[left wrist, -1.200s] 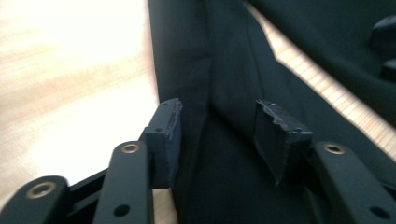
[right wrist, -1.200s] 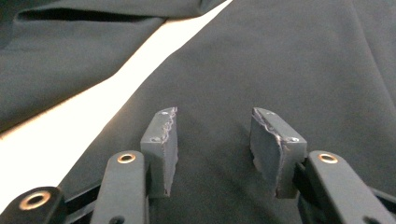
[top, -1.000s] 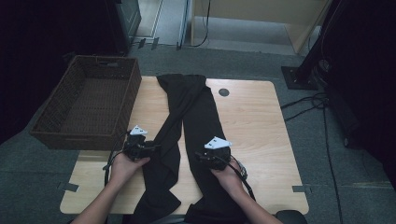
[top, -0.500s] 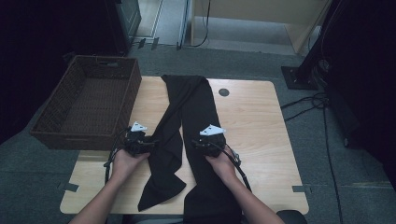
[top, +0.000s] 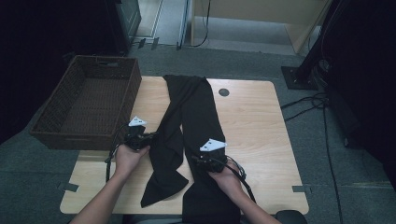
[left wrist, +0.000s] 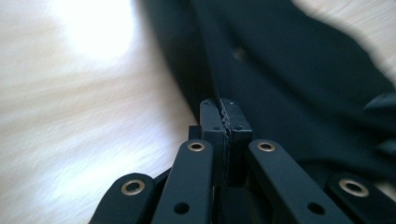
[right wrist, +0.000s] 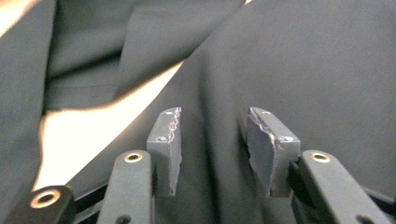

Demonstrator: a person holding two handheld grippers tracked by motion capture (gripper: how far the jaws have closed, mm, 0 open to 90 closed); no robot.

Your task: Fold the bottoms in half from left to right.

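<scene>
Black trousers (top: 191, 107) lie lengthwise on the wooden table (top: 252, 121), waist at the far end and legs toward the person. My left gripper (top: 149, 137) sits at the outer edge of the left leg. In the left gripper view its jaws (left wrist: 225, 109) have just closed, and they stand shut on the edge of the black cloth (left wrist: 289, 70). My right gripper (top: 201, 157) hovers over the right leg. In the right gripper view it stands open (right wrist: 215, 126), with dark cloth (right wrist: 303, 56) lying beneath and between its pads (right wrist: 166, 140), untouched by them.
A large dark wicker basket (top: 56, 135) stands on the table's left part, close beside the left hand. A round cable hole (top: 223, 92) lies in the tabletop right of the trousers. Cables (top: 322, 116) trail over the floor to the right.
The left leg's lower end has been drawn up from the table's near edge onto the tabletop. The right hand moved away and then back toward the person. The left jaws have closed.
</scene>
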